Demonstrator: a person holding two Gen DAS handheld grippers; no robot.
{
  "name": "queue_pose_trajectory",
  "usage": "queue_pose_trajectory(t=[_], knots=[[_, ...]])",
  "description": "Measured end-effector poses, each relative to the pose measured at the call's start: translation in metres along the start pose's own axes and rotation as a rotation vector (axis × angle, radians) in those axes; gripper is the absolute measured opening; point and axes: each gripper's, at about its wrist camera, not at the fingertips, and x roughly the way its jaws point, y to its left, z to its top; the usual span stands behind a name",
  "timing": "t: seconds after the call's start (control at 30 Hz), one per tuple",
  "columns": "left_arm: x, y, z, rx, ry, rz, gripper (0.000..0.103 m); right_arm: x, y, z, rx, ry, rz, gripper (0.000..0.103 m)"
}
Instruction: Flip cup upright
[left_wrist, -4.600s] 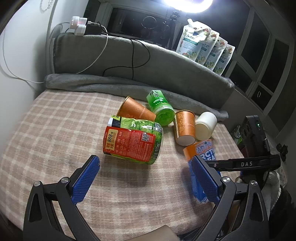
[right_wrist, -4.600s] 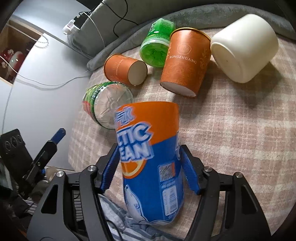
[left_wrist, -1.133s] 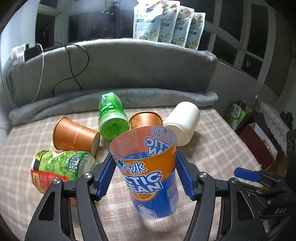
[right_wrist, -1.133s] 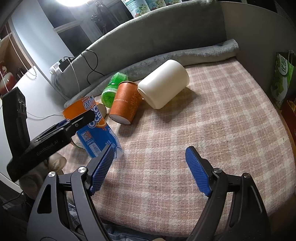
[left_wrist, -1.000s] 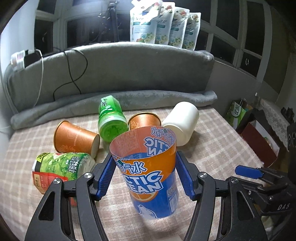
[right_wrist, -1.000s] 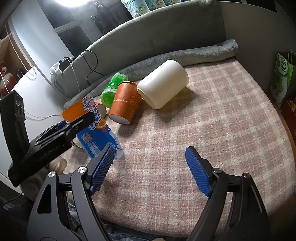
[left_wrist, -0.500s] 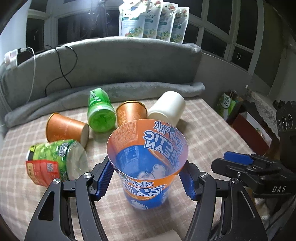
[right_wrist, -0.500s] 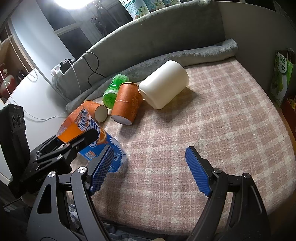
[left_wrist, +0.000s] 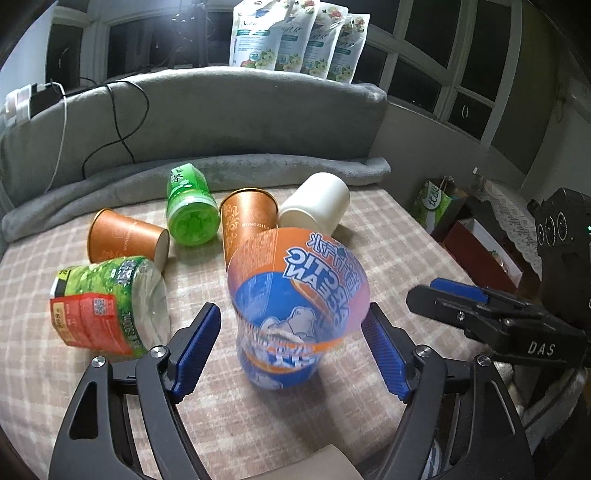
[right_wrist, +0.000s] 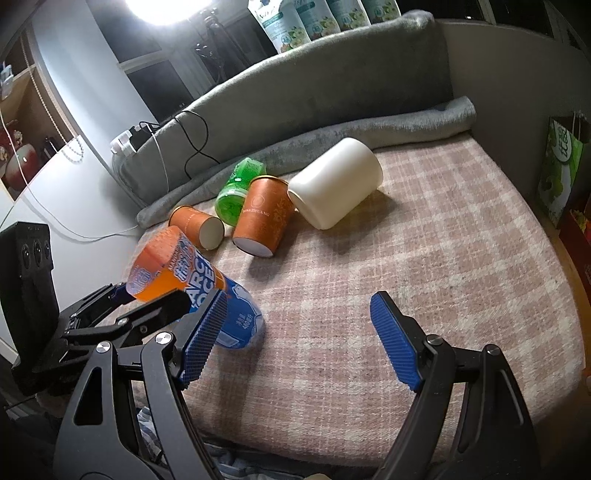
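The orange and blue plastic cup (left_wrist: 295, 317) stands mouth up, base on the checked blanket (left_wrist: 388, 236), leaning toward my left gripper. My left gripper (left_wrist: 291, 347) is open, its blue pads apart from the cup on both sides. In the right wrist view the same cup (right_wrist: 192, 288) tilts left over the left gripper's fingers (right_wrist: 147, 314). My right gripper (right_wrist: 299, 339) is open and empty above the blanket (right_wrist: 443, 258), to the right of the cup.
Lying on their sides behind the cup: a red and green labelled cup (left_wrist: 110, 302), two orange paper cups (left_wrist: 125, 236) (left_wrist: 247, 225), a green bottle (left_wrist: 188, 206), a white cup (left_wrist: 317, 203). A grey padded wall (left_wrist: 221, 118) runs behind; the bed edge is near right.
The left gripper has opened and let go of the cup, which now rests on the blanket, tilted. Before that it turned the cup mouth up and lowered it. The right gripper stayed open.
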Motion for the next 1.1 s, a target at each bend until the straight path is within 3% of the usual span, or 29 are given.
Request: queue_pose_trajectory(t=[0.07, 0.33, 0.5, 0.67, 0.83, 1.1], knots=[[-0.006, 0.001, -0.002, -0.001, -0.007, -0.006, 0.079, -0.004, 0.003, 0.000, -0.011, -0.020, -0.005, 0.089], [-0.042, 0.010, -0.014, 0.003, -0.099, 0.016, 0.081, -0.029, 0.018, 0.001, -0.080, -0.154, -0.089, 0.091], [-0.068, 0.031, -0.017, -0.050, -0.206, 0.110, 0.082, -0.041, 0.028, 0.002, -0.122, -0.252, -0.153, 0.099], [-0.093, 0.051, -0.016, -0.083, -0.341, 0.283, 0.084, -0.048, 0.036, 0.004, -0.150, -0.306, -0.197, 0.100], [-0.108, 0.068, -0.013, -0.109, -0.412, 0.352, 0.088, -0.055, 0.043, 0.004, -0.162, -0.365, -0.246, 0.103], [-0.117, 0.074, -0.010, -0.127, -0.448, 0.369, 0.095, -0.060, 0.060, 0.007, -0.210, -0.443, -0.333, 0.103]])
